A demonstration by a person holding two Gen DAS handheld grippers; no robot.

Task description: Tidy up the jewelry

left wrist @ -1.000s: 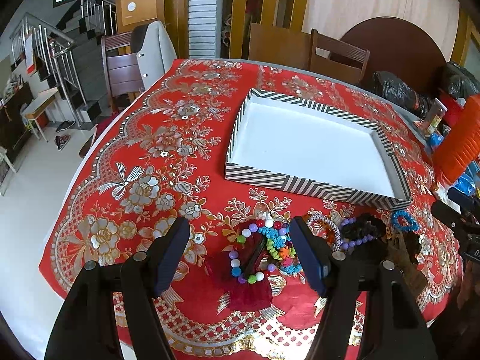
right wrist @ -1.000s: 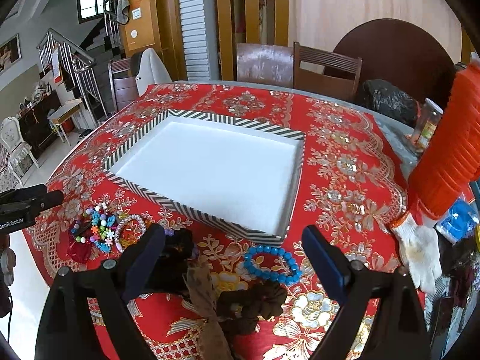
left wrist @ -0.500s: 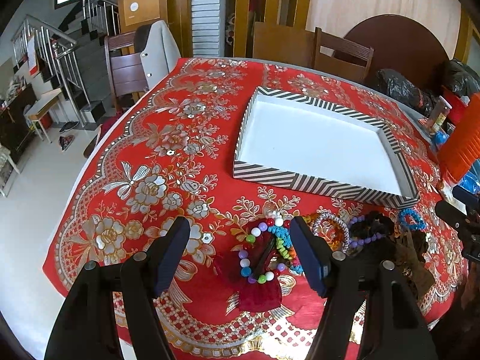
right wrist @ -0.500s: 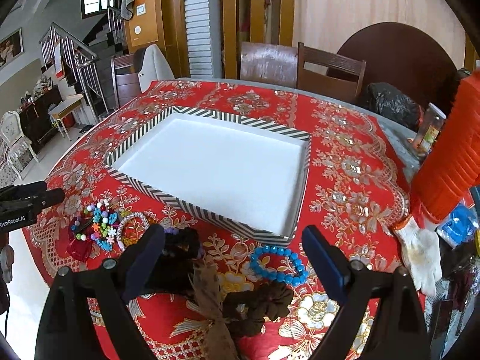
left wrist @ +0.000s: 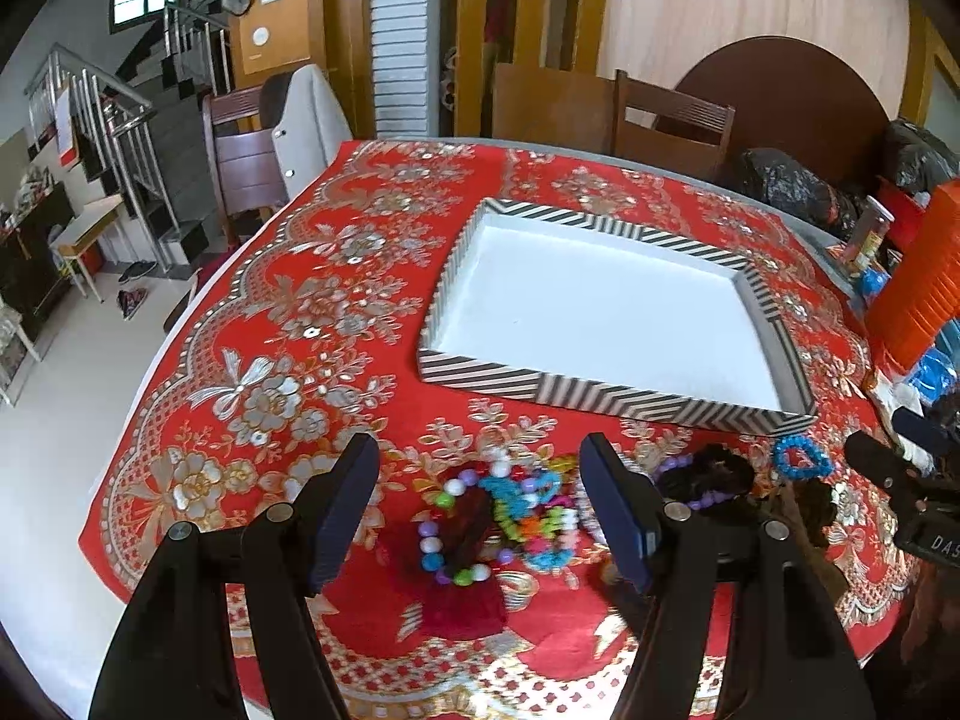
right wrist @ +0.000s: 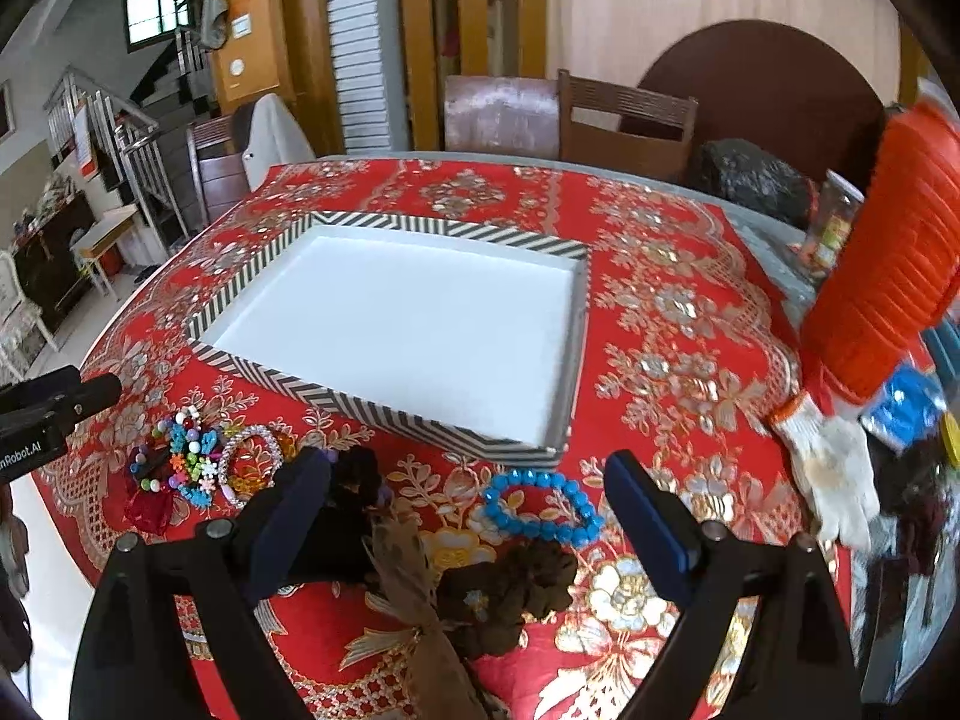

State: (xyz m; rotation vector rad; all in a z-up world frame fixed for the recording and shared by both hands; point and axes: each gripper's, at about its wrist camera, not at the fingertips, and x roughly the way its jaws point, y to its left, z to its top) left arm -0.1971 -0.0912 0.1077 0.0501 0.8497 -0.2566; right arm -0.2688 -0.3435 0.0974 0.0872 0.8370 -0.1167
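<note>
- Surface: a table with a red floral tablecloth (left wrist: 288,324) in a room with wooden chairs (left wrist: 672,126) and a staircase (left wrist: 138,138) at the back left.
- Tray: a shallow tray (right wrist: 336,399) with a black-and-white striped rim and white floor sits at the table centre; nothing lies in it.
- Jewelry: a cluster of coloured bead bracelets (left wrist: 510,510) lies on the cloth just in front of the tray's near left corner. A blue bead bracelet (right wrist: 540,507) lies near the near right corner. Dark fabric hair ties (right wrist: 510,588) lie between and in front of these.
- Left gripper (left wrist: 480,510): fingers spread wide, holding nothing, above the coloured bead cluster.
- Right gripper (right wrist: 468,516): fingers spread wide, holding nothing, above the blue bracelet and hair ties.
- Right edge: a white work glove (right wrist: 834,474) and an orange ribbed object (right wrist: 888,264).
</note>
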